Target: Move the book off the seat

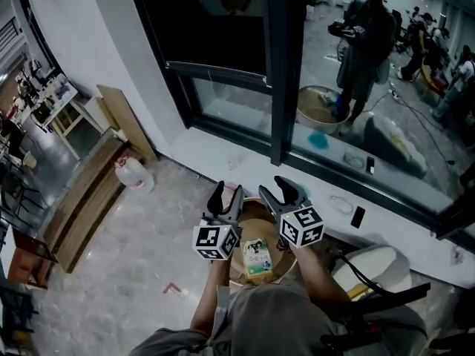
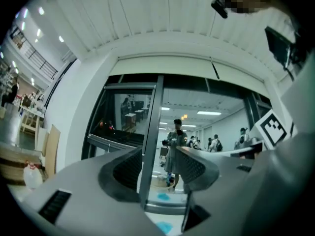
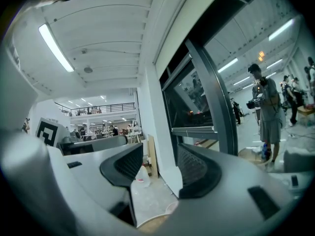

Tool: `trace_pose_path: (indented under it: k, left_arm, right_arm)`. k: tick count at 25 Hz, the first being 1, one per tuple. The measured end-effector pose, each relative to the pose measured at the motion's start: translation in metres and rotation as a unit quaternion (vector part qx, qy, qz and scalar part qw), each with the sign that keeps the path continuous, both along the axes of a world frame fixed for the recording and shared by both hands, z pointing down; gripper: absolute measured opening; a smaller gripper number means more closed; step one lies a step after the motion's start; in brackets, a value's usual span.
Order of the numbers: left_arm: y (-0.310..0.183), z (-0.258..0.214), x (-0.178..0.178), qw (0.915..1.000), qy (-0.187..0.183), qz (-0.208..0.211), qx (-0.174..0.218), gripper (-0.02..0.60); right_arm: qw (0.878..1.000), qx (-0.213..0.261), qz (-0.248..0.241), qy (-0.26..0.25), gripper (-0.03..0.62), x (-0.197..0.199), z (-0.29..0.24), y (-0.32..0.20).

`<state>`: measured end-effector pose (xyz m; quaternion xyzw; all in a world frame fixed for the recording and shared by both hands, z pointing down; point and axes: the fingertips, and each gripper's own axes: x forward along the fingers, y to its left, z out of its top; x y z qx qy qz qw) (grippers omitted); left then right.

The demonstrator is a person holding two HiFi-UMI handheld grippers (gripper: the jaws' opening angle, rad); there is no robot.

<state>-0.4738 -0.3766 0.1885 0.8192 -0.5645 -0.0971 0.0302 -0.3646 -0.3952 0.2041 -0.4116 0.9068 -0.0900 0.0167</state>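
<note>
1. Room to move: the seat (image 1: 251, 208) is a round wooden thing sitting close to the wall under the window. The white sill (image 1: 245, 153) and a dark window post (image 1: 280, 65) are right ahead of it. There's open grey floor (image 1: 148, 236) to the left. Farther left, a jug (image 1: 135, 174) and some boards (image 1: 125, 119) lean by the wall, well apart from the seat. On the right it's tighter, with a white chair (image 1: 375, 264) near the seat's edge.
2. The book (image 1: 257, 258) lies flat on the seat, toward the near side. In the head view it sits between the two marker cubes and lower than both. It's small, with a green cover, a pale picture panel and some yellow. I can't read the print on it.
3. Left tool (image 1: 225, 193): the jaws are spread with nothing between them. Its own view shows only the window post and the glass through the gap. It's held about level over the seat's left part, aimed at the window, and isn't on the book.
4. Right tool (image 1: 275, 187): also spread and empty. Its view shows the floor, the jug and a bit of the seat rim through the gap. It's held beside the left one over the seat's right part, and isn't touching the book either.
</note>
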Motion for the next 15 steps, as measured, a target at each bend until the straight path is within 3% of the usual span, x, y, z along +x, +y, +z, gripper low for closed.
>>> trace_pose_path:
  k: [3, 9, 15]
  left_arm:
    - [0.002, -0.005, -0.007, 0.9995, 0.029, 0.003, 0.013, 0.221]
    - [0.005, 0.0, -0.015, 0.9999, 0.011, -0.01, 0.003, 0.221]
    - [0.01, 0.008, -0.012, 1.0, 0.007, 0.005, -0.005, 0.221]
  right_arm:
    - [1.0, 0.0, -0.004, 0.002, 0.225, -0.003, 0.0, -0.001]
    - [1.0, -0.004, -0.008, 0.003, 0.222, -0.006, 0.002, 0.004]
    - [1.0, -0.002, 0.008, 0.008, 0.222, -0.001, 0.004, 0.012]
